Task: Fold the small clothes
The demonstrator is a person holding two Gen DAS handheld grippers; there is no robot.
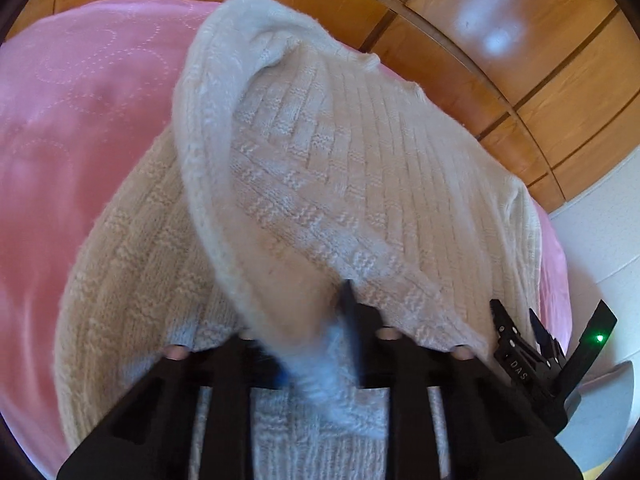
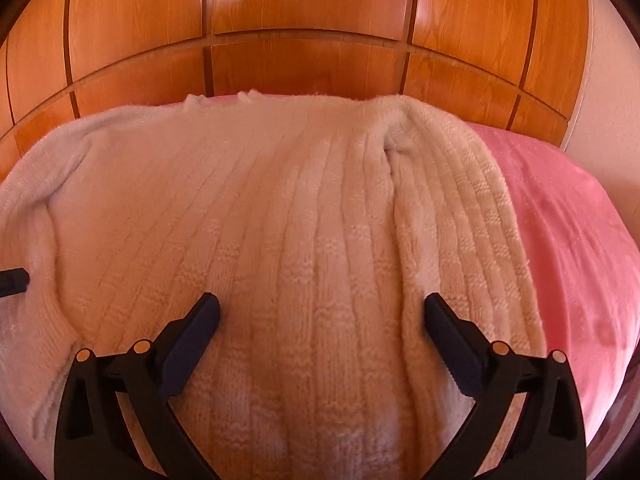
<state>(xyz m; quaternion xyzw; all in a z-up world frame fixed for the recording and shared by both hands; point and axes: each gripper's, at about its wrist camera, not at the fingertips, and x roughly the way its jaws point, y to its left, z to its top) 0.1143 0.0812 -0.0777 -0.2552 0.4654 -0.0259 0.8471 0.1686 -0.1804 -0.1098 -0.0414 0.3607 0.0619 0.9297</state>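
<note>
While the cream knitted sweater (image 2: 280,220) is lying spread over the pink bedspread (image 2: 560,220) before the wooden wardrobe (image 2: 304,12), the left gripper (image 1: 316,344) is pinching a lifted fold of it, and the right gripper (image 2: 320,312) is hovering wide over the knit, gripping nothing.

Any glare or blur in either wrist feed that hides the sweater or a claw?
Left wrist view: glare patch on the wooden panelling; motion blur smears the sleeve end at the left claw. Right wrist view: glare on the panelling, the cream sweater sharp, the right claw crisp.
</note>
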